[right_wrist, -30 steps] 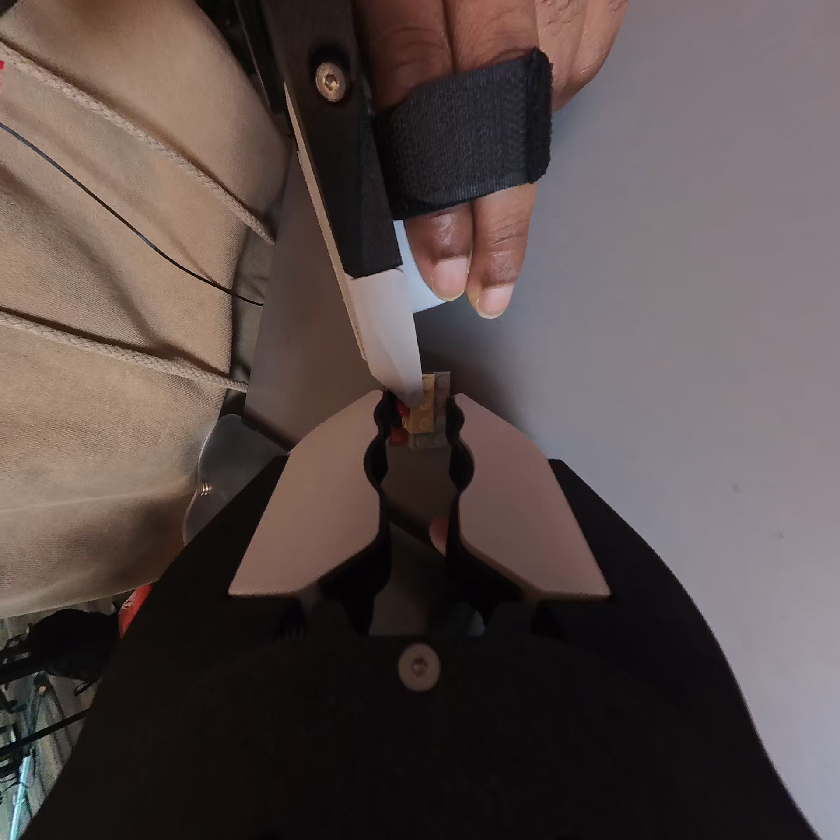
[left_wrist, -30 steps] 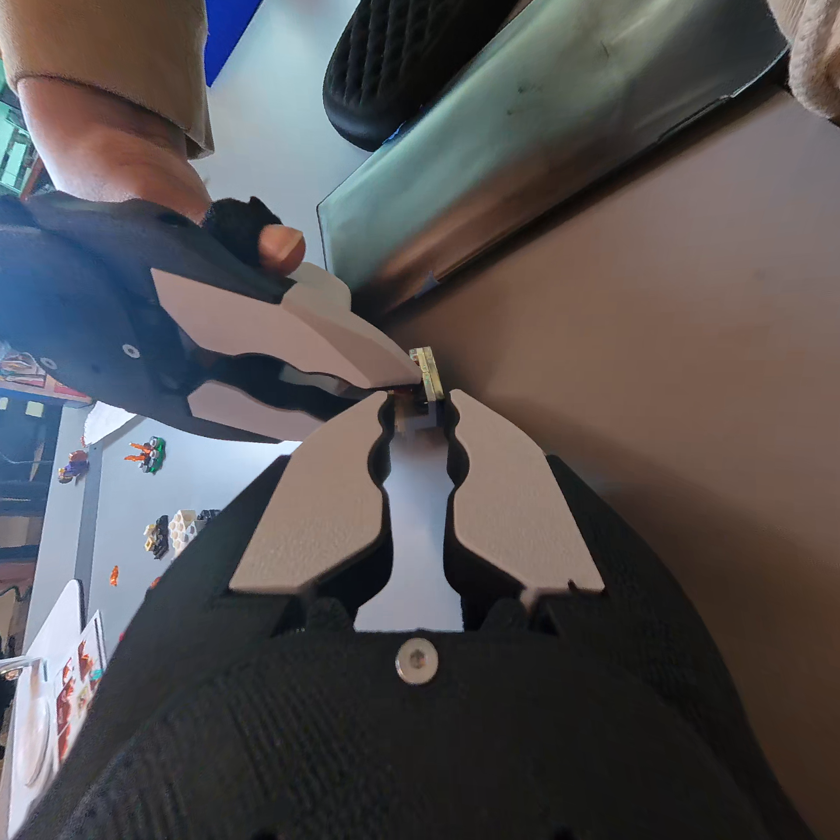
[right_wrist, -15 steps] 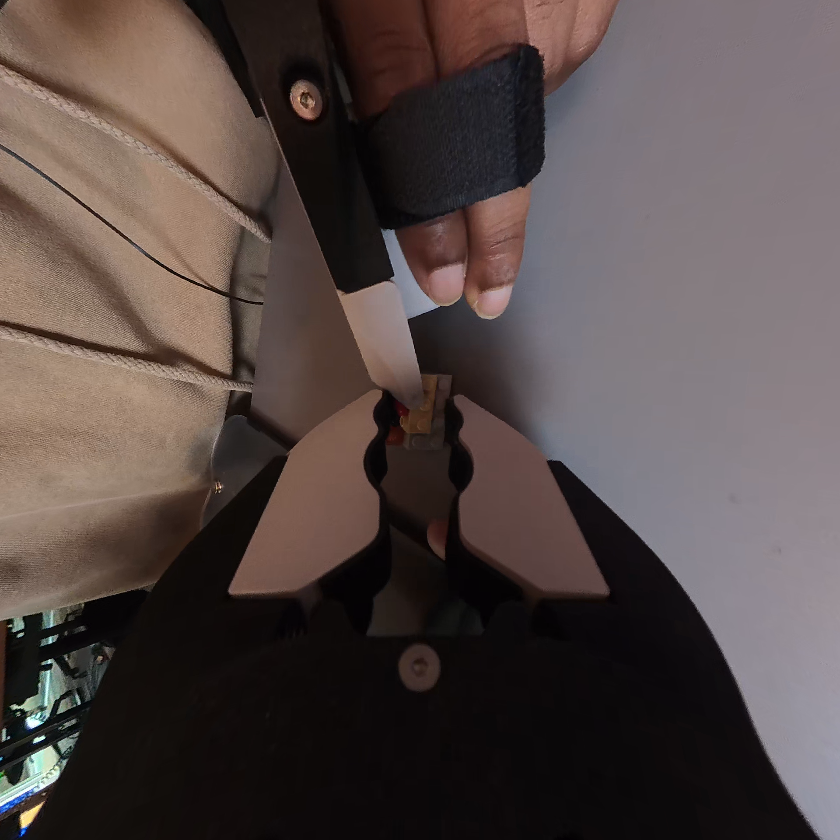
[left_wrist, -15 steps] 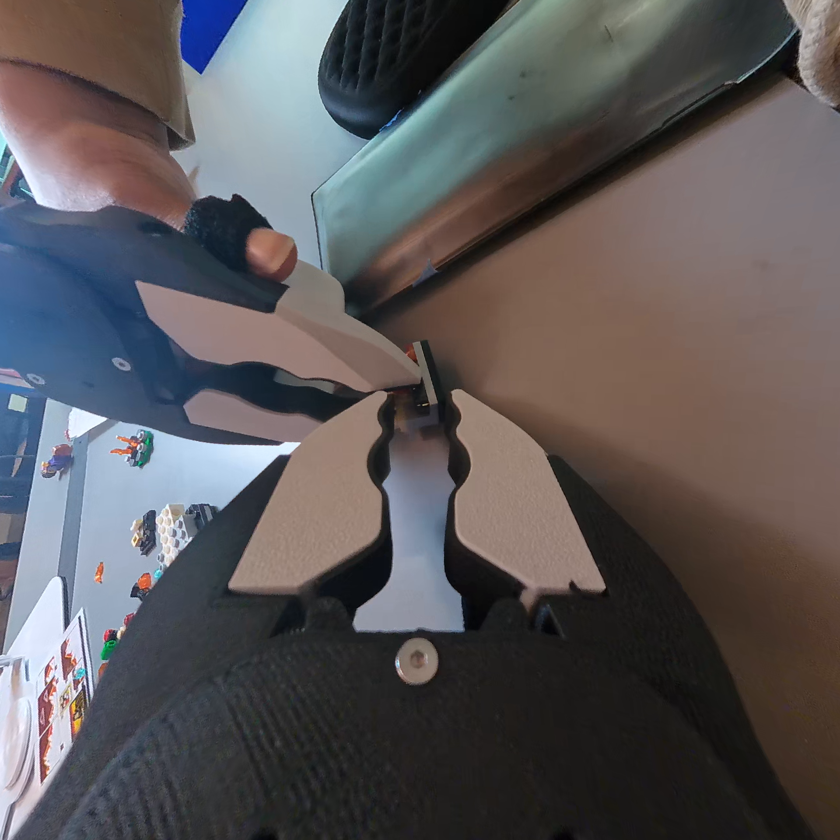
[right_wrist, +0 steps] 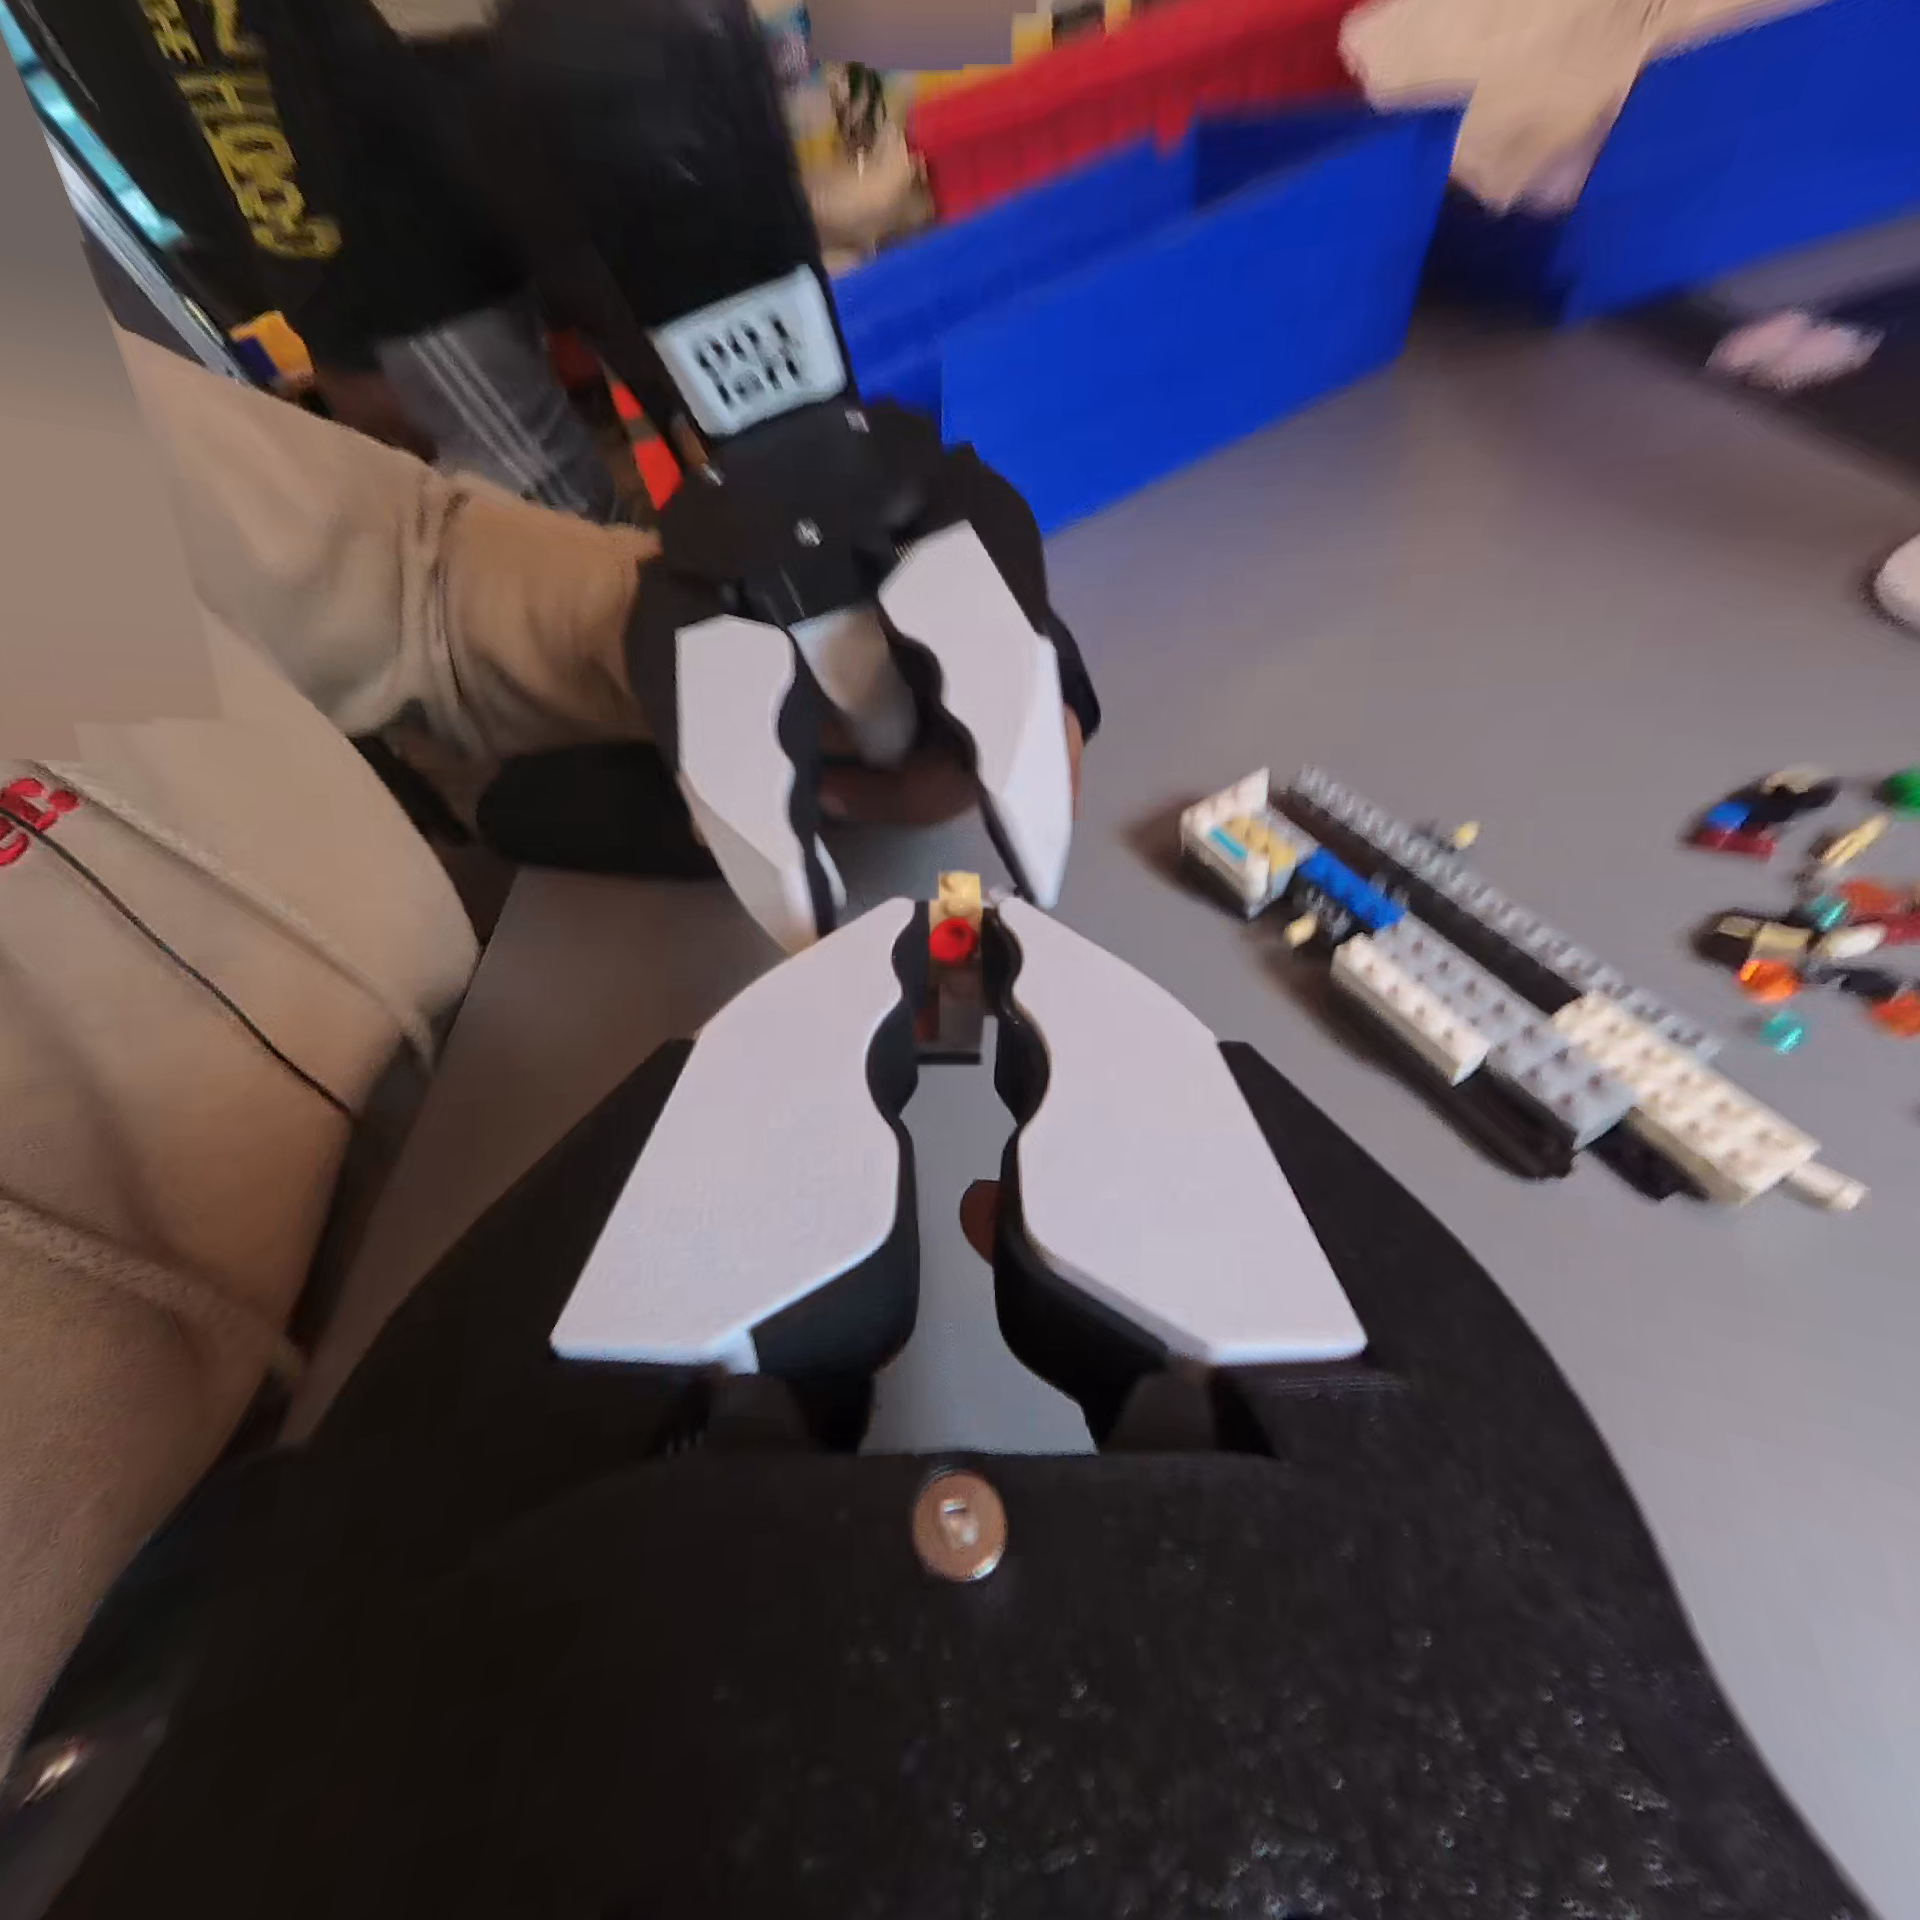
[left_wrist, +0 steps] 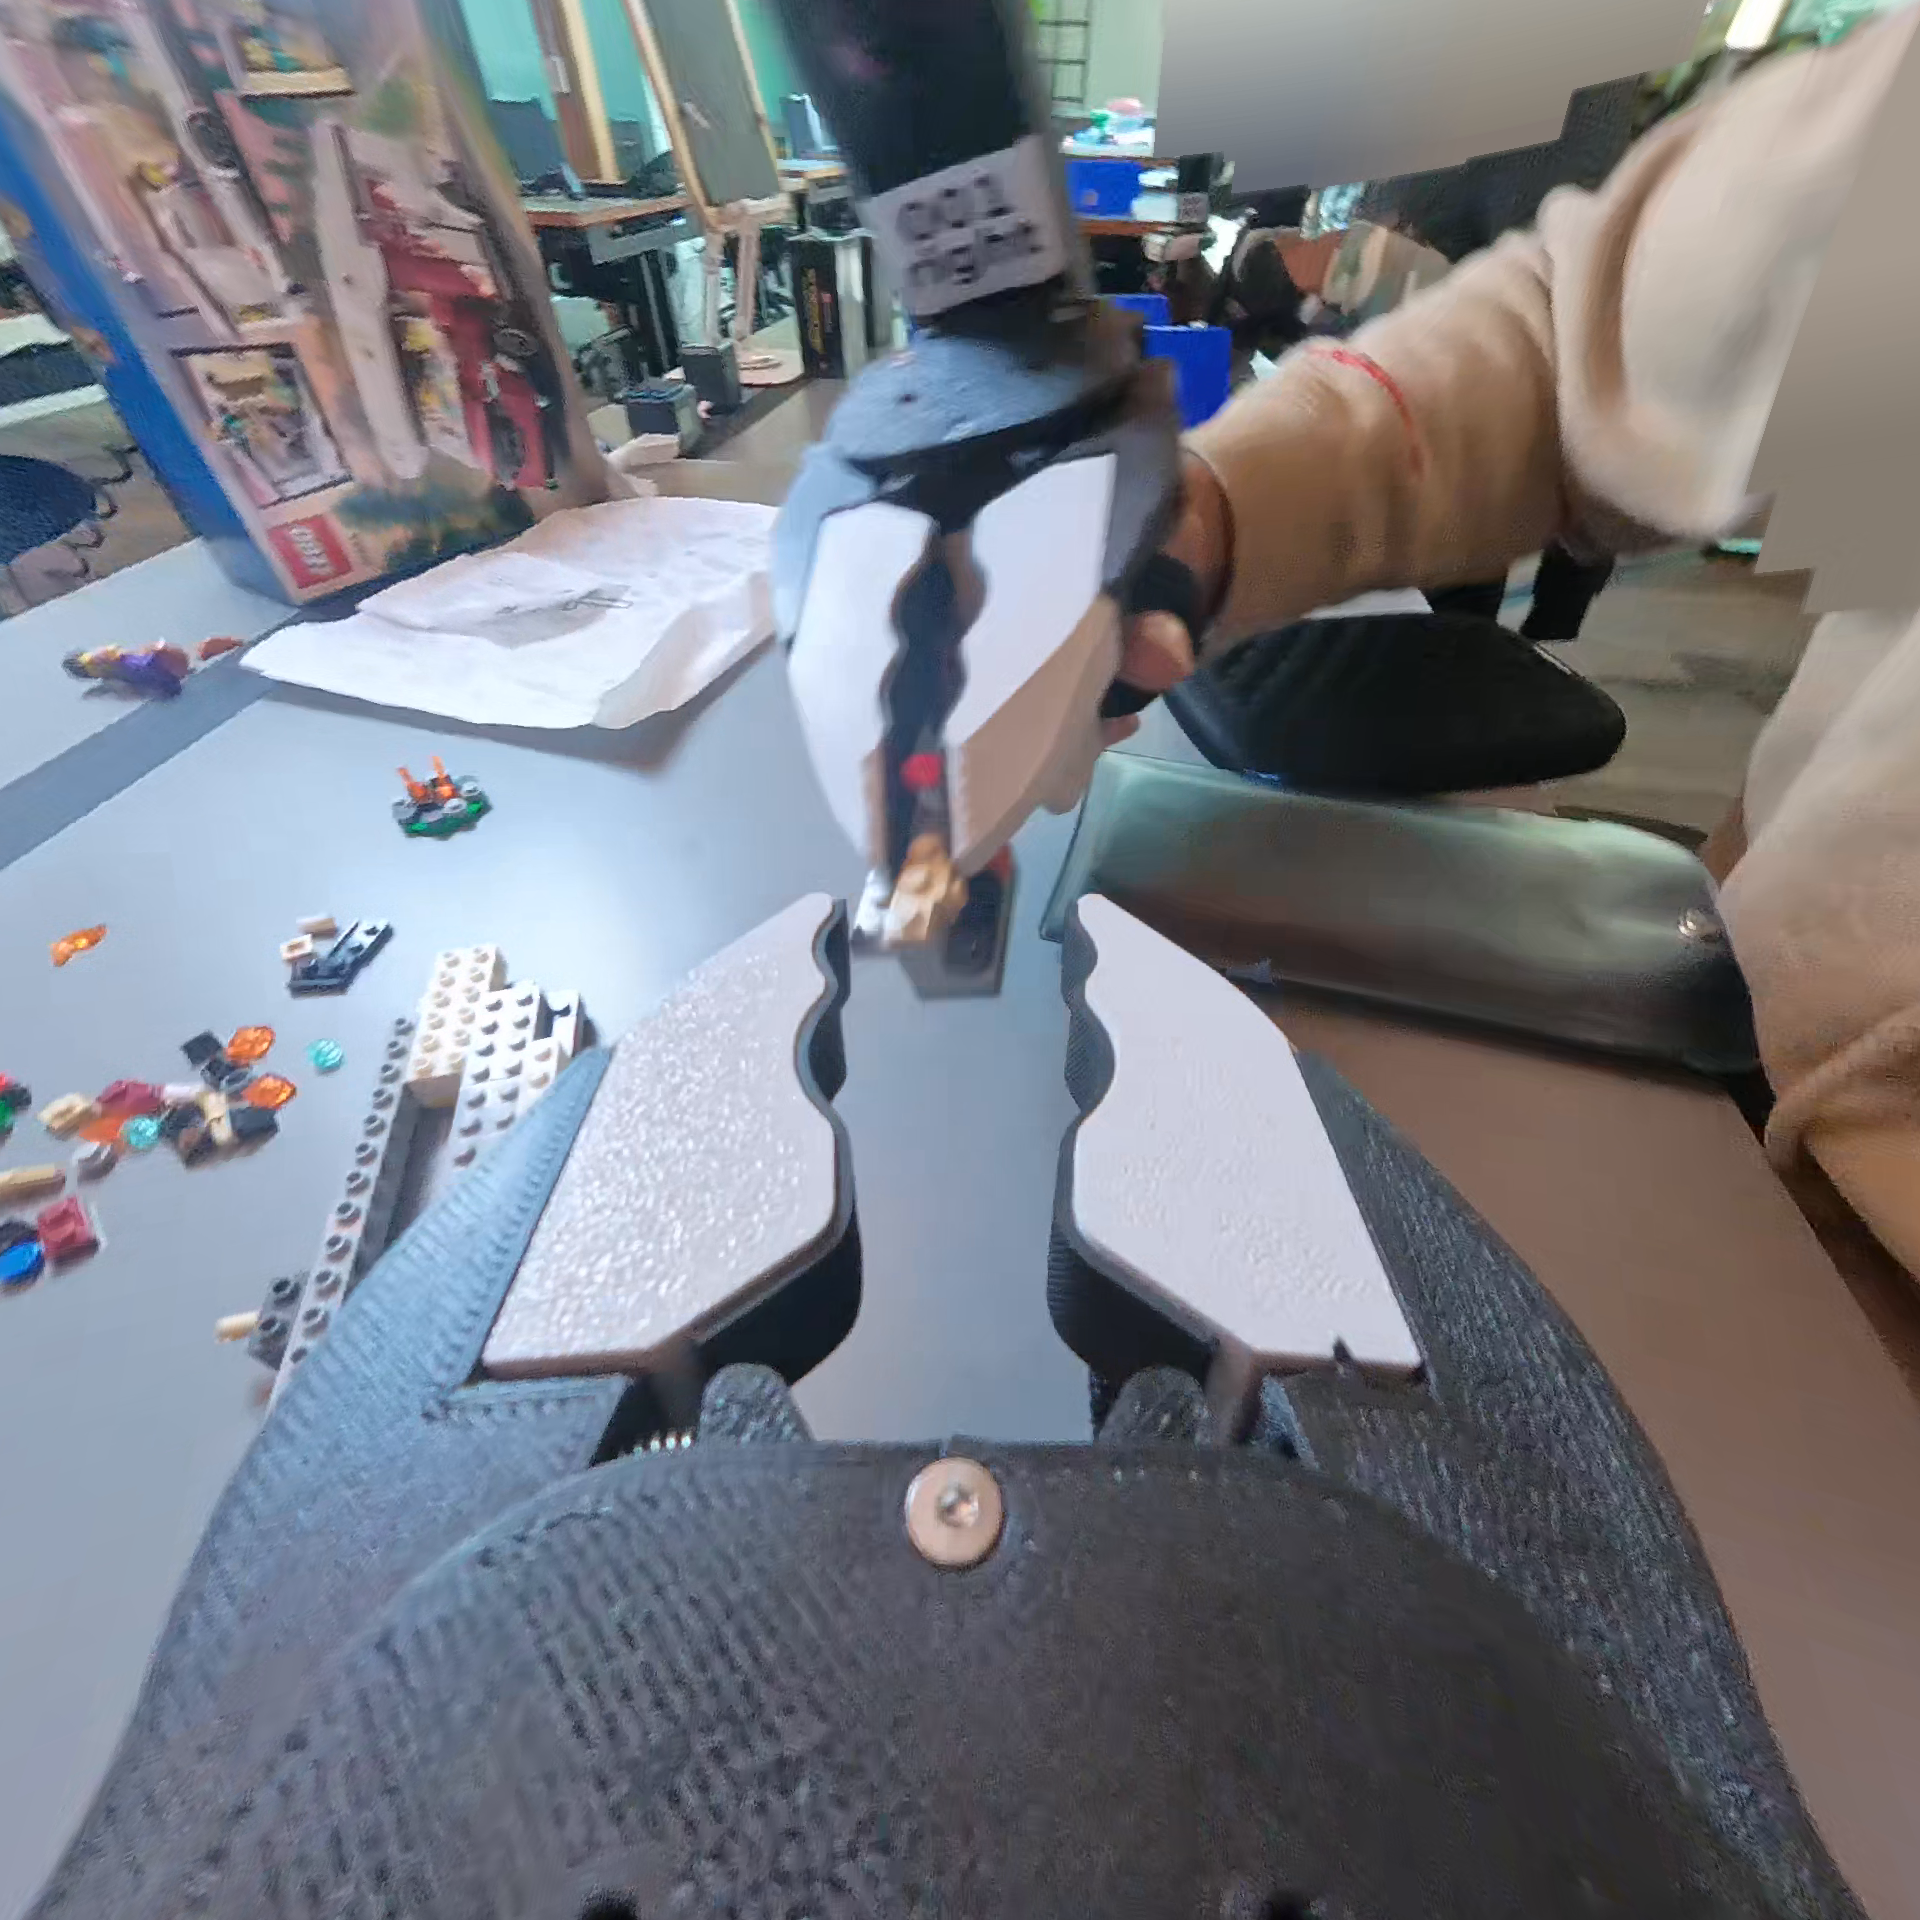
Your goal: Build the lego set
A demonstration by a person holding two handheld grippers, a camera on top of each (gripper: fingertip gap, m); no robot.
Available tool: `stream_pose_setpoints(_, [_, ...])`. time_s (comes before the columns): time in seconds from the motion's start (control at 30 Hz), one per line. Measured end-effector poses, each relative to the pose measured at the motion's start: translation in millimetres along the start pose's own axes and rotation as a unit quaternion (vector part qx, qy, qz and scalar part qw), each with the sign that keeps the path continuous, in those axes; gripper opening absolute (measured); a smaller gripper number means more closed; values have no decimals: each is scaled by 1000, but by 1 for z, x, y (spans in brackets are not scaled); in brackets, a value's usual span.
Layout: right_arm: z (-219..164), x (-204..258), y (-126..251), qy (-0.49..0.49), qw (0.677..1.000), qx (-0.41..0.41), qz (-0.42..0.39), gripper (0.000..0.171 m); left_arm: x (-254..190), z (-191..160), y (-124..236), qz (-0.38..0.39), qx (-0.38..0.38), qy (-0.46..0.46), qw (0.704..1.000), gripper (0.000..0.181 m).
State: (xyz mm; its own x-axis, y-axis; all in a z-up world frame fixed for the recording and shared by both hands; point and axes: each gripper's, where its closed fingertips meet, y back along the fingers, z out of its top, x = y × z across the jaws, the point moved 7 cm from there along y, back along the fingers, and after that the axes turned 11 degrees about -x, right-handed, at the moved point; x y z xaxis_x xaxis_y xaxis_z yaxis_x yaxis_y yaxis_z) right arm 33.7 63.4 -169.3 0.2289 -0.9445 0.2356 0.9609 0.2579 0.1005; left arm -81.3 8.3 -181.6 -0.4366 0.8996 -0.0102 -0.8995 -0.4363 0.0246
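Left wrist view: grey table (left_wrist: 582, 831), set box (left_wrist: 312, 291) standing at the far left with a paper sheet (left_wrist: 540, 613) in front of it, a dark pouch (left_wrist: 1382, 904) at the right edge. White-and-black long build (left_wrist: 468, 1049) lies left of the left gripper (left_wrist: 951, 940), loose small parts (left_wrist: 156, 1101) scattered beyond it. Left gripper is released — jaws wide apart, nothing between them. Right gripper (left_wrist: 925, 862) comes down from above, clenched on the small assembly (left_wrist: 935, 904): dark base, tan piece, red stud. It hangs just ahead of the left fingertips, above the table or barely on it; contact not clear, frame is blurred.

Right wrist view agrees — assembly (right_wrist: 954, 977) pinched near the tips of the right gripper (right_wrist: 951, 935), left gripper (right_wrist: 914, 894) open just past it, long build (right_wrist: 1496, 1008) and parts off to the right.

Step, as judged: left has let go of the assembly, right alone carries it, likely toward the long build or the next part. To do it well: keep the pinch firm and square on the dark base so the tan and red pieces don't pop off, move slowly, keep the left gripper clear, line up studs before pressing. Risk — grip is at the very tips, so the piece could twist.
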Motion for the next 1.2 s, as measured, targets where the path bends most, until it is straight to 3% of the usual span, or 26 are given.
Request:
stream_pose_setpoints(0.1, [-3,6,-2,67,997,10,-43,9,5,-7,-2,25,25,20,999,28])
stream_pose_setpoints(0.3, [-26,3,2,61,994,70,-53,0,2,-34,-8,18,140,-23,990,17])
stream_pose_setpoints(0.63, [-15,-15,25,80,990,60,-100,6,3,-37,-6,18,158,-26,987,17])
stream_pose_setpoints(0.73, [-19,-11,23,81,990,75,-85,12,5,-25,-4,15,106,1,994,17])
stream_pose_setpoints(0.83, [-19,-2,13,78,994,53,-48,21,10,2,4,4,-31,92,995,17])
stream_pose_setpoints(0.97, [-8,13,-9,36,999,-23,1,36,18,27,19,-27,-200,222,954,16])
stream_pose_setpoints(1.13, [7,17,-29,-32,995,-91,8,39,18,28,17,-27,-257,269,928,17])
stream_pose_setpoints(1.2, [8,16,-32,-25,994,-99,-23,30,17,28,16,-22,-264,271,925,16])
